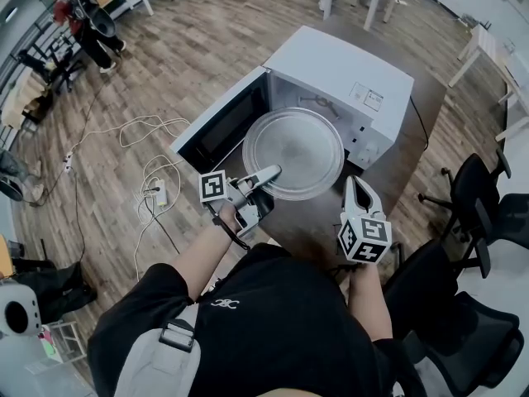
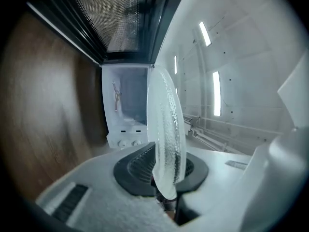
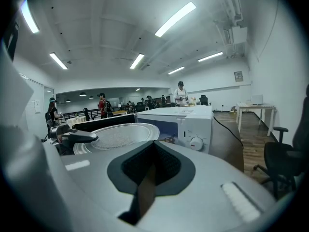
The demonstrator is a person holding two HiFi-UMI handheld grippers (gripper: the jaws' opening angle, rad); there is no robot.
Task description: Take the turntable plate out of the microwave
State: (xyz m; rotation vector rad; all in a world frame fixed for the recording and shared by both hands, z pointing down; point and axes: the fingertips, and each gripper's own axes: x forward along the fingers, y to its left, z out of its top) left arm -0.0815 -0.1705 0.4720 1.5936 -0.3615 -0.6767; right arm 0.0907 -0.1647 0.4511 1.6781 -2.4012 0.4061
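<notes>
Microwave (image 1: 347,73): it's sitting on the dark table (image 1: 426,110) with the cavity looking emptied out. So I'm calling the main part of the job pretty much done.

Door (image 1: 221,124): it's hanging wide open off the microwave's left side, so nothing's blocking the way out.

Turntable plate (image 1: 293,151): I'm holding it just in front of the microwave's opening, up off the table and roughly level. The far rim looks to be clearing the opening, though I can't fully tell from above. It's a clear glass disc with a raised rim and a pebbly texture on the flat part, and it's looking whole and clean. From my left gripper view I'm seeing it edge-on (image 2: 166,129).

Left gripper (image 1: 269,173): I'm clamping it on the plate's near-left rim. The glass edge is sitting right between the pads.

Right gripper (image 1: 355,184): this one's hovering just off the plate's right side, in front of the microwave, pinched closed on nothing and not touching the glass.

What's left: I'm guessing just backing the plate further from the microwave and setting it down somewhere. With only one grip on slick glass I'm going easy.
</notes>
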